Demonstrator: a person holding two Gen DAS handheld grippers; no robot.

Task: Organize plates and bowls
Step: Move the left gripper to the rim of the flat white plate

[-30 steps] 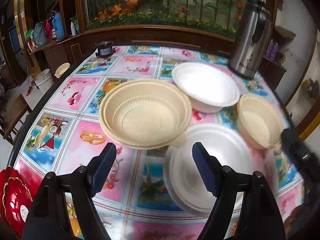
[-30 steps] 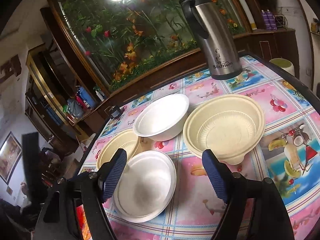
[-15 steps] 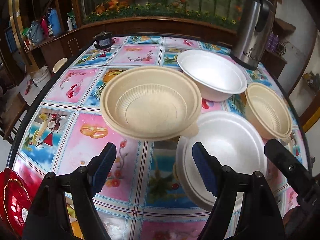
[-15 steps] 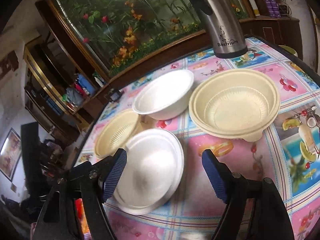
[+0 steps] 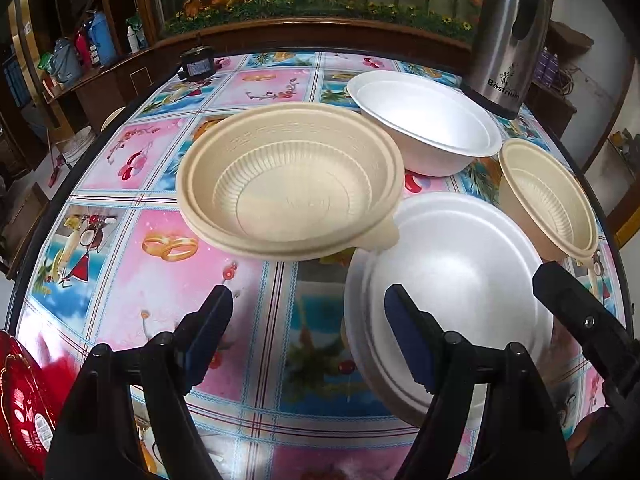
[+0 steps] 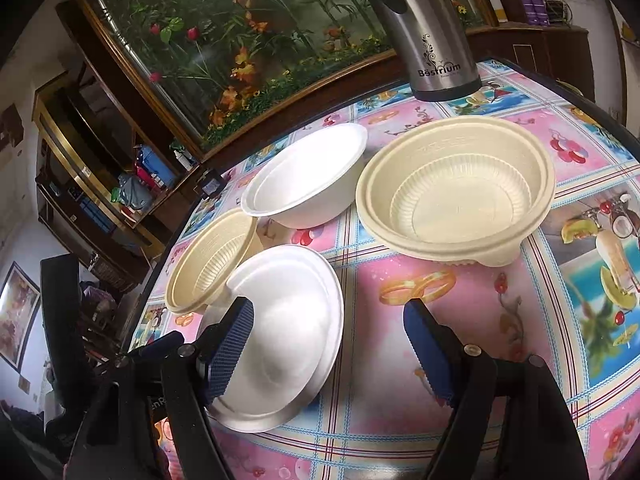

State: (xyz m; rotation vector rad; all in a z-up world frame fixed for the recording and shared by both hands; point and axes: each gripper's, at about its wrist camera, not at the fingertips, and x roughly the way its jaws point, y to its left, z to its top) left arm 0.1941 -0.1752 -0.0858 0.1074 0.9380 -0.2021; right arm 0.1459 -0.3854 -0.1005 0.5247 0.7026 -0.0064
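Landmark: large beige bowl (image 5: 290, 184), upright on the table (image 5: 168, 272), which carries a pink and blue pictured cloth.
Red item (image 5: 20, 408): at the table's near left edge in the left wrist view, well left of the large beige bowl; what it is cannot be told.
Small black device (image 5: 197, 65): far behind the large beige bowl, to its left, near the table's far edge.
Left gripper (image 5: 308, 338): jaws apart, nothing between the blue pads; it hangs above bare cloth just in front of the large beige bowl.
White plate (image 5: 452, 280): lies flat, in front of and to the right of the large beige bowl. The bowl's rim tab overlaps the plate's edge in the left wrist view; contact cannot be told. The left gripper's right pad stands in front of the plate's near left part.
White bowl (image 5: 428, 120): upright, behind and to the right of the large beige bowl, just beside its rim.
Small beige bowl (image 5: 548, 196): upright, well right of the large beige bowl, beyond the white plate, near the table's right edge.
Steel flask (image 5: 508, 36): upright, behind the white bowl, far right of the large beige bowl.
Right gripper (image 6: 328, 354): jaws apart, holding nothing. In its own view the left pad overlaps the white plate; the large beige bowl sits beyond its right pad.
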